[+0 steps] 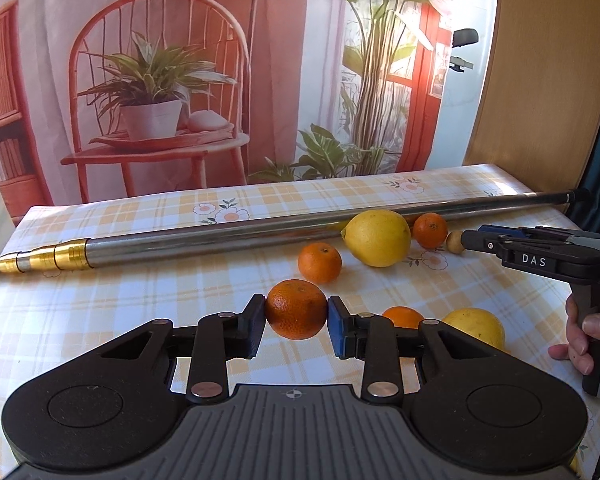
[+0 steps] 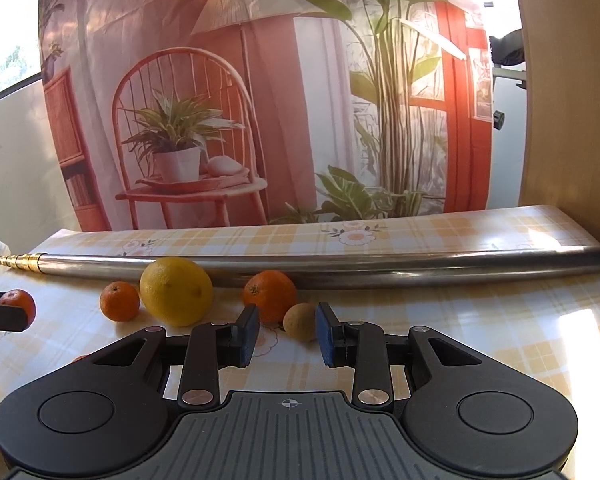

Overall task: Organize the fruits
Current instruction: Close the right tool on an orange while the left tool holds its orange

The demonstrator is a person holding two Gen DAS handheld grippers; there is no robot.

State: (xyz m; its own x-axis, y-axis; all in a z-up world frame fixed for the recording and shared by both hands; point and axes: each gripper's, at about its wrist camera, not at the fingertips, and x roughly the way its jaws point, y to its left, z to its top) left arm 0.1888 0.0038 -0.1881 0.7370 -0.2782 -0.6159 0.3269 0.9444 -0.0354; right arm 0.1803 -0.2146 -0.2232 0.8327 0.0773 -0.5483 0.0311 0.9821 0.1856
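Between left gripper (image 1: 296, 317) pads: one mandarin (image 1: 296, 310).

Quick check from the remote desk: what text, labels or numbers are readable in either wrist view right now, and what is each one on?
"DAS": white letters on the black body of the right gripper, seen in the left wrist view.

Books on the shelf printed on the backdrop: no titles can be read.

Nothing else: no writing shows on the fruits, the metal pole, the checked tablecloth or the left gripper.
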